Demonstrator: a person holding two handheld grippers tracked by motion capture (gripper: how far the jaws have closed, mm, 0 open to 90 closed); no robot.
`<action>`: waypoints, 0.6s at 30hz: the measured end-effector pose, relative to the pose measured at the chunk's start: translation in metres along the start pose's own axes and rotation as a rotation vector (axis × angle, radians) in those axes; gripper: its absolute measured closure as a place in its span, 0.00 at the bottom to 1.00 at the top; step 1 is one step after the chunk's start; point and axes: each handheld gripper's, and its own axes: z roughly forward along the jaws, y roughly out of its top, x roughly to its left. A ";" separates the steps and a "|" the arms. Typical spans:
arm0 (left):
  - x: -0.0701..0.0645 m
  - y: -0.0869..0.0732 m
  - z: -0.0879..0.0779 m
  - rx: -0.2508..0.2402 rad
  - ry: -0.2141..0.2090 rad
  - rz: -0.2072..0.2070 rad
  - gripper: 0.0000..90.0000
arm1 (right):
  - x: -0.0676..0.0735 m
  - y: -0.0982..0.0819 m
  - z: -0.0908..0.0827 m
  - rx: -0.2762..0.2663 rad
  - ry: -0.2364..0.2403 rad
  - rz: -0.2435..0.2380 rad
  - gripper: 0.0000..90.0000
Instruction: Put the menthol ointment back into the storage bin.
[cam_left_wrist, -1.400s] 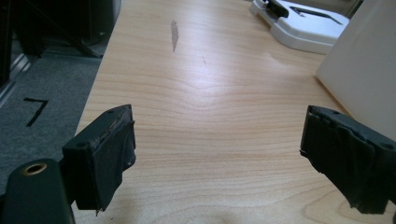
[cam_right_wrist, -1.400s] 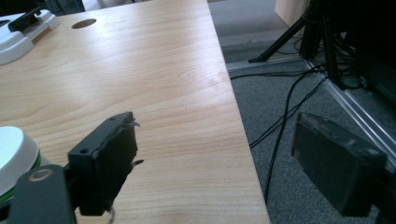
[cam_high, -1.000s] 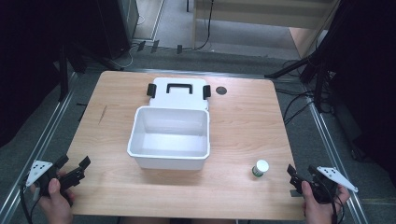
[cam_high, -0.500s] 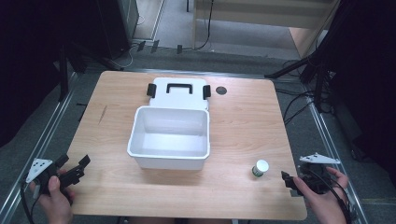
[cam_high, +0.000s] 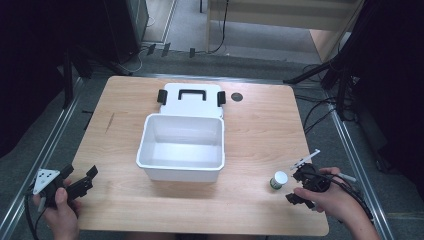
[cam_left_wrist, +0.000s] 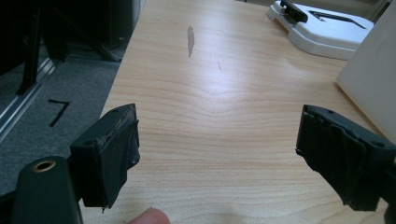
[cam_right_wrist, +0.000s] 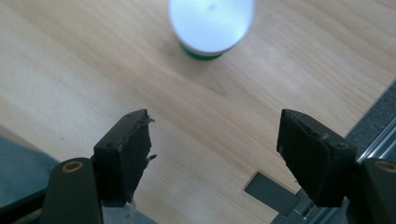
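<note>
The right claw (cam_high: 299, 188) is hovering just beside the small white-capped jar (cam_high: 278, 180) standing on the counter (cam_high: 260, 125) — its jaws have just been closing, nothing between them; the left claw (cam_high: 84, 181) is gaping empty

Overhead table (cam_high: 260, 120) view (plus close gripper-mounted cameras)

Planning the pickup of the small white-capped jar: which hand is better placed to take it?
Right. The right tool sits just beside the jar, jaws open and aimed at it. The left tool is across the table, beyond the white box.
</note>
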 end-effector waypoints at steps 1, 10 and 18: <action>0.000 0.000 0.000 0.003 0.001 -0.002 0.15 | 0.000 0.000 0.000 0.000 0.000 0.000 0.29; -0.002 0.000 0.001 0.004 0.007 0.016 0.15 | 0.008 0.016 0.002 0.074 0.059 -0.104 0.25; -0.004 0.000 0.001 0.013 0.009 0.036 0.16 | 0.014 0.025 0.004 0.106 0.048 -0.148 0.21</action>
